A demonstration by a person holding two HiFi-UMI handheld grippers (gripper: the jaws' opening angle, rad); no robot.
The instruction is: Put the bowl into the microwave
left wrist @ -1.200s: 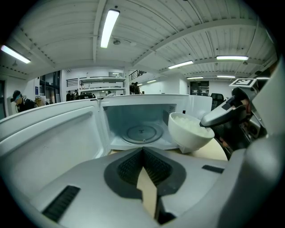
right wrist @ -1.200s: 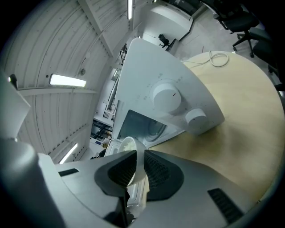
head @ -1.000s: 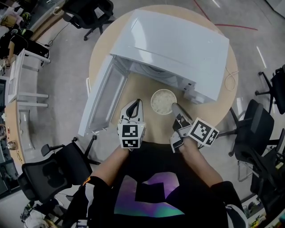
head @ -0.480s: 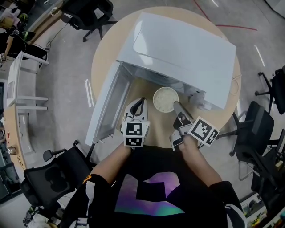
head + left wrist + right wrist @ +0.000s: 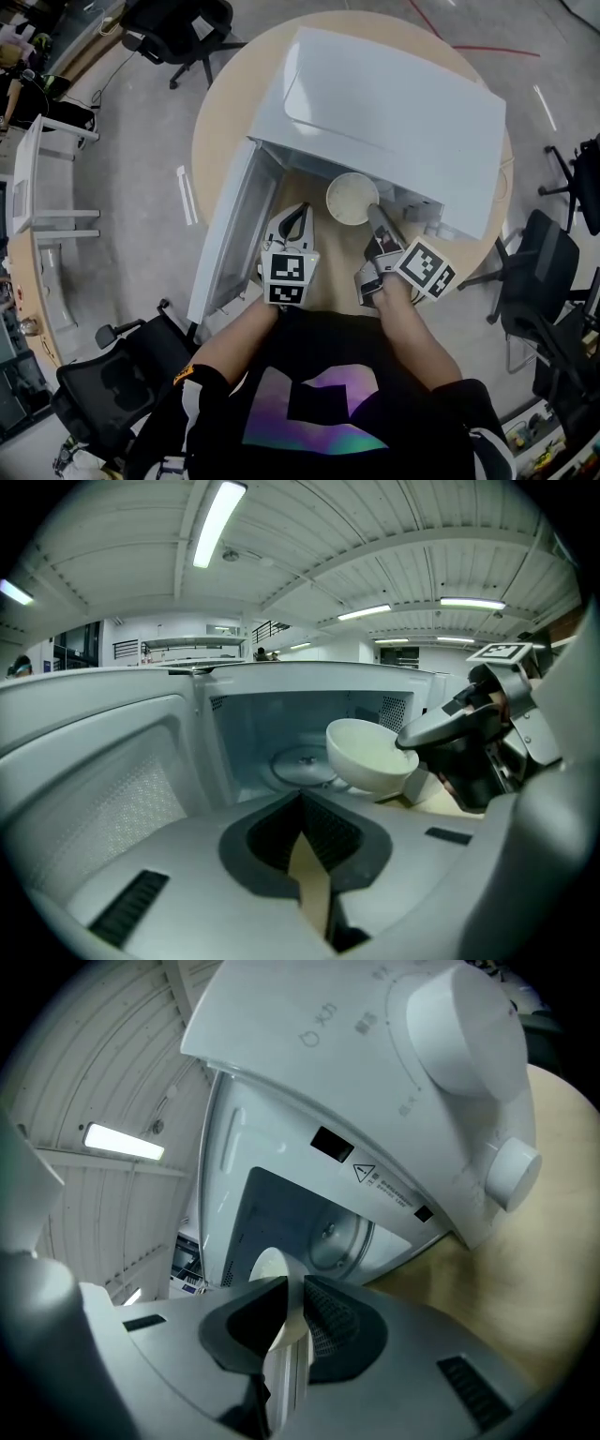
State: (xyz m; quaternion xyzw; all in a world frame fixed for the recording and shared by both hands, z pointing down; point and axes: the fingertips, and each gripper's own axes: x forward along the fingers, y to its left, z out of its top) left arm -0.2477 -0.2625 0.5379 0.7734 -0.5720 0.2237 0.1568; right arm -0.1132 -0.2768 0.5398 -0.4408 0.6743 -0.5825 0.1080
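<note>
Now right tongs (image 5: pixel 374 212) clamp the bowl (image 5: pixel 352 198) by its rim, level for the microwave (image 5: pixel 394 103) mouth; left tongs (image 5: pixel 296 210) closed, empty.

Round wooden surface (image 5: pixel 217 112) at frame centre, on grey floor (image 5: pixel 122 244). Black office chairs: upper left (image 5: pixel 183 28), lower left (image 5: pixel 103 403), right edge (image 5: pixel 553 272). White shelving unit (image 5: pixel 47 178) at left edge. Red line (image 5: pixel 487 49) on floor, upper right. Ceiling strip lights (image 5: pixel 217 522) overhead
</note>
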